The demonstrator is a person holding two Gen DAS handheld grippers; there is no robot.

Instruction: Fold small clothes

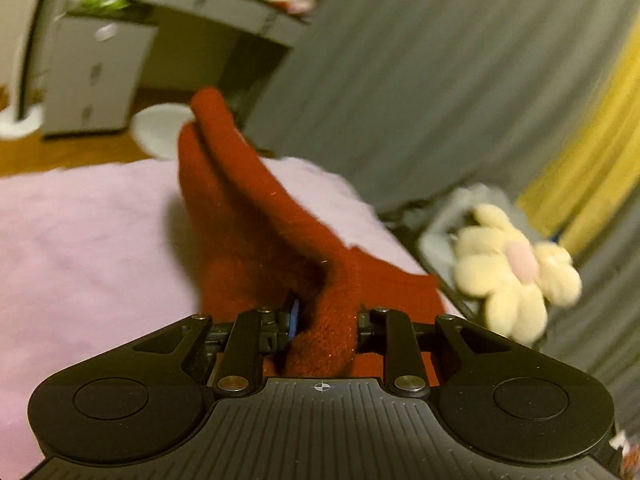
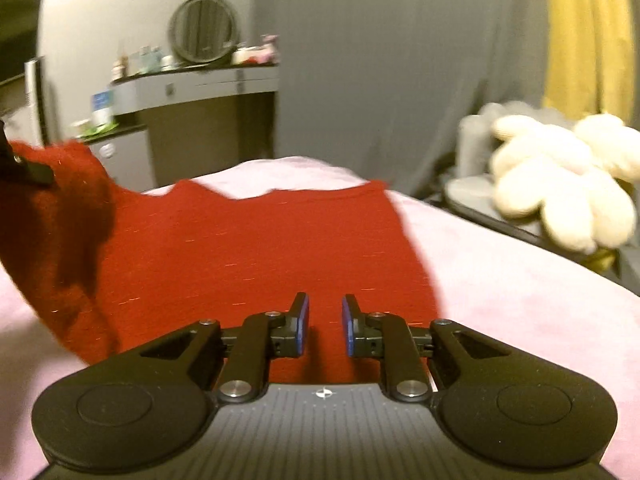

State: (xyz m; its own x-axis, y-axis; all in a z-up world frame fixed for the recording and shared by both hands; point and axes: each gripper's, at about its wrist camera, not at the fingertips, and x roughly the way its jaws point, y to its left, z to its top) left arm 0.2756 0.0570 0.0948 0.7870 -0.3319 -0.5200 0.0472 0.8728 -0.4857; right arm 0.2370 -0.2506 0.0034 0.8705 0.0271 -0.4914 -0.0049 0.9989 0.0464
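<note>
A small red knitted garment (image 2: 256, 240) lies on a pink blanket (image 2: 500, 280). My left gripper (image 1: 324, 320) is shut on a bunched fold of the red garment (image 1: 256, 216) and holds it lifted above the blanket (image 1: 80, 248). In the right wrist view the lifted part hangs at the far left, with the left gripper's black finger (image 2: 32, 170) on it. My right gripper (image 2: 325, 320) is open and empty, its blue pads a little apart, just above the garment's near edge.
A cream flower-shaped plush (image 2: 560, 184) sits on a grey stand at the right, also in the left wrist view (image 1: 516, 268). Grey curtains (image 2: 380, 80) and a yellow curtain (image 2: 580, 32) hang behind. A dresser (image 2: 192, 88) with a round mirror stands far left.
</note>
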